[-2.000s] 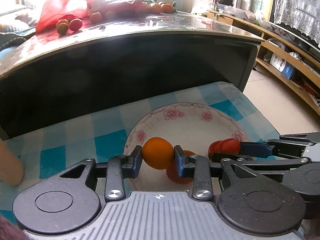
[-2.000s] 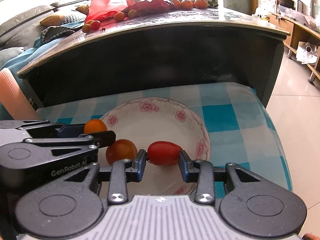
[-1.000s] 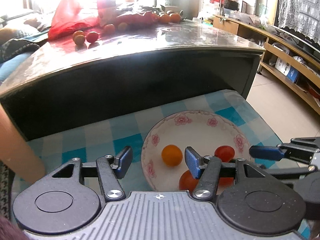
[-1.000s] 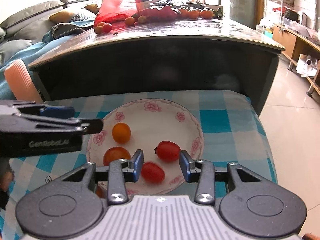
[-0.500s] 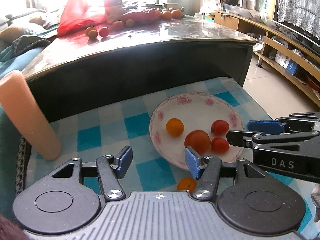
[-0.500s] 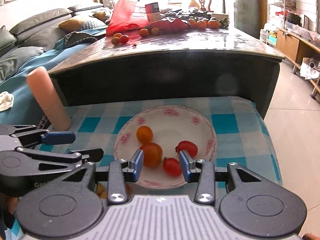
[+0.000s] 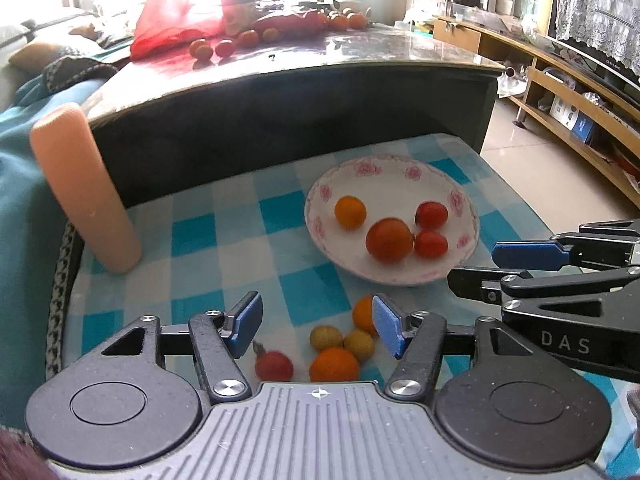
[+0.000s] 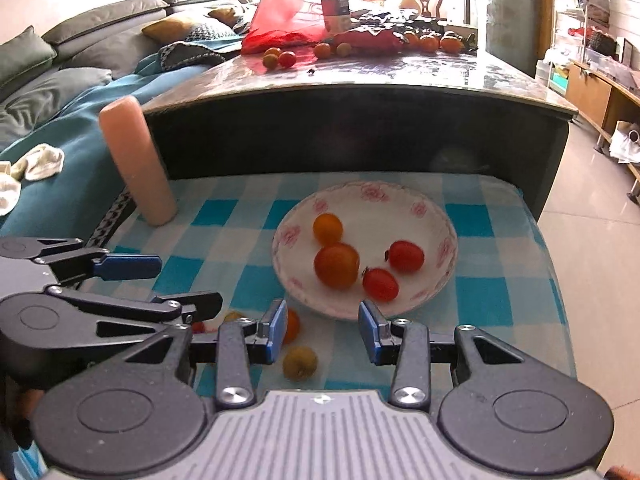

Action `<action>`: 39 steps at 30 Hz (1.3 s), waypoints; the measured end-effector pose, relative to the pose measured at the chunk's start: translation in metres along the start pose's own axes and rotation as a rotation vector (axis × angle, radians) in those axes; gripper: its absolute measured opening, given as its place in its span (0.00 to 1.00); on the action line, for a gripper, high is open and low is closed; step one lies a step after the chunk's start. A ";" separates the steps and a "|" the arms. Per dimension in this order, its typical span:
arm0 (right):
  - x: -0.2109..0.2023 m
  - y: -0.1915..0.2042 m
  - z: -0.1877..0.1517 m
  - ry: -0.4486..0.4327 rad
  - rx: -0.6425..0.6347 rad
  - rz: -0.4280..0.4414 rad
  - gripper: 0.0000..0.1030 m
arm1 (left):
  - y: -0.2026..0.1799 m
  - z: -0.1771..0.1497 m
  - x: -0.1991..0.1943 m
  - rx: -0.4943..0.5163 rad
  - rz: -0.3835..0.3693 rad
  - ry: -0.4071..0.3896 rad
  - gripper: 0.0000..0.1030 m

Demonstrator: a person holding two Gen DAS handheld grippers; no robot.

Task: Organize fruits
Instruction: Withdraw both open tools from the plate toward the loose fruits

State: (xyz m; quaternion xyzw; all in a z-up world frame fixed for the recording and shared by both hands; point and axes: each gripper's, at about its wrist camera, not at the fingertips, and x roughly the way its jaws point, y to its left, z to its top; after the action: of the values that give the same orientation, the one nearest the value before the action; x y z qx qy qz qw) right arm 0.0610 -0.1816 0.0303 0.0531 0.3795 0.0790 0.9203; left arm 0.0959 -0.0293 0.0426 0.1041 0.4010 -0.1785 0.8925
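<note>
A white plate with pink flowers (image 7: 464, 204) (image 8: 440, 216) sits on the blue checked cloth (image 7: 224, 240). It holds several fruits: a small orange one (image 7: 350, 212), a larger orange-red one (image 7: 389, 239) and two red tomatoes (image 7: 431, 214) (image 7: 430, 243). Loose fruits lie on the cloth in front of the plate: a red one (image 7: 274, 365), two yellowish ones (image 7: 326, 337), an orange one (image 7: 334, 365) and another orange one (image 7: 362, 314). My left gripper (image 7: 318, 326) is open above them. My right gripper (image 8: 323, 331) is open near the plate's front rim, with a yellowish fruit (image 8: 300, 362) below it.
A pink cylinder (image 7: 84, 188) stands on the cloth at the left. Behind the plate rises a dark table (image 7: 280, 112) with a red bag (image 7: 176, 24) and more fruit on top. A sofa (image 8: 60, 80) lies to the left, tiled floor (image 8: 592, 240) to the right.
Both grippers let go of their fruits into the plate, opened, and drew back. The loose fruits on the cloth have come into view in front of the plate.
</note>
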 end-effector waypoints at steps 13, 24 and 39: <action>-0.005 0.018 -0.029 0.103 -0.009 0.010 0.52 | 0.003 -0.038 -0.009 -0.021 -0.007 0.084 0.65; 0.004 0.022 -0.032 0.147 -0.009 0.006 0.52 | 0.005 -0.043 -0.003 -0.016 -0.005 0.114 0.62; 0.019 0.026 -0.032 0.185 -0.039 -0.011 0.52 | 0.008 -0.048 0.010 -0.004 0.001 0.146 0.61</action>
State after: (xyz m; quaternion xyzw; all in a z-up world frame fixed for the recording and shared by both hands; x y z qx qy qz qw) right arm 0.0488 -0.1509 -0.0013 0.0254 0.4615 0.0862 0.8826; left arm 0.0730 -0.0088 0.0040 0.1153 0.4654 -0.1691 0.8611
